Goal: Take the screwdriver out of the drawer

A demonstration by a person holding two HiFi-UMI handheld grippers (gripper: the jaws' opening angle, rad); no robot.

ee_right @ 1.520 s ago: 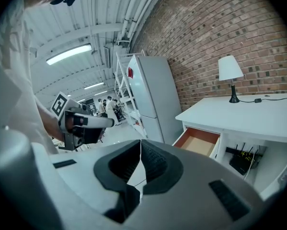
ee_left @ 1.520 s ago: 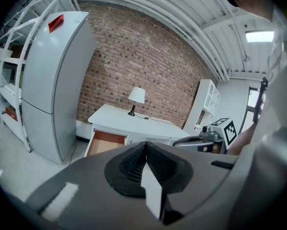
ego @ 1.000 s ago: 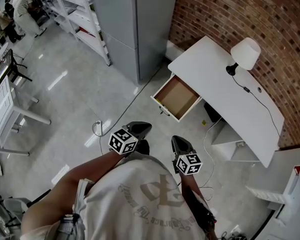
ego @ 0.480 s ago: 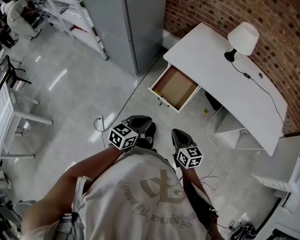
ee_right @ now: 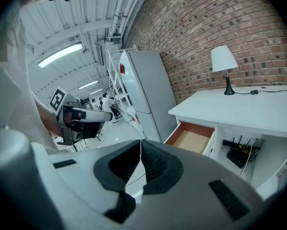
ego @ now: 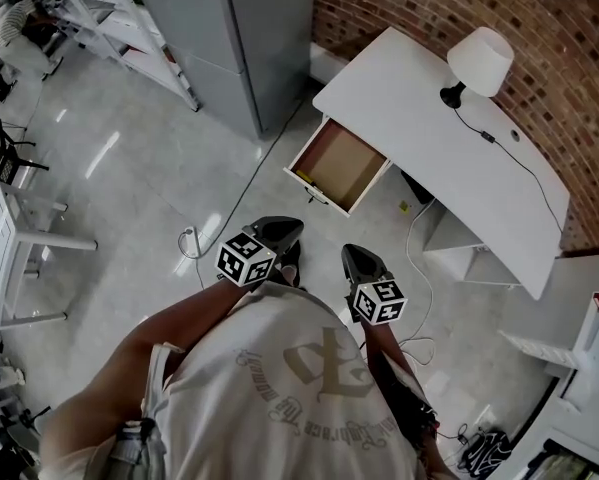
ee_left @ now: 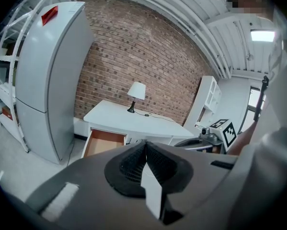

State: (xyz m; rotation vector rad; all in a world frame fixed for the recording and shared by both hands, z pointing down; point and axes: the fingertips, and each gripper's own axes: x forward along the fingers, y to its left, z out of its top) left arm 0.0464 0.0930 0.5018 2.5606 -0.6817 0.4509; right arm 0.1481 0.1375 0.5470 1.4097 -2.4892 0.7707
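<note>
Presently the black-padded left tongs and right tongs are held closed, empty, well short of the open brown-floored white drawer at 12 o'clock; no screwdriver can be made out inside; reached for blind, it could be missed.

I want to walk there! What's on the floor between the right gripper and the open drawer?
Nothing: only bare grey floor lies between the right gripper and the drawer. The head view shows it.
</note>
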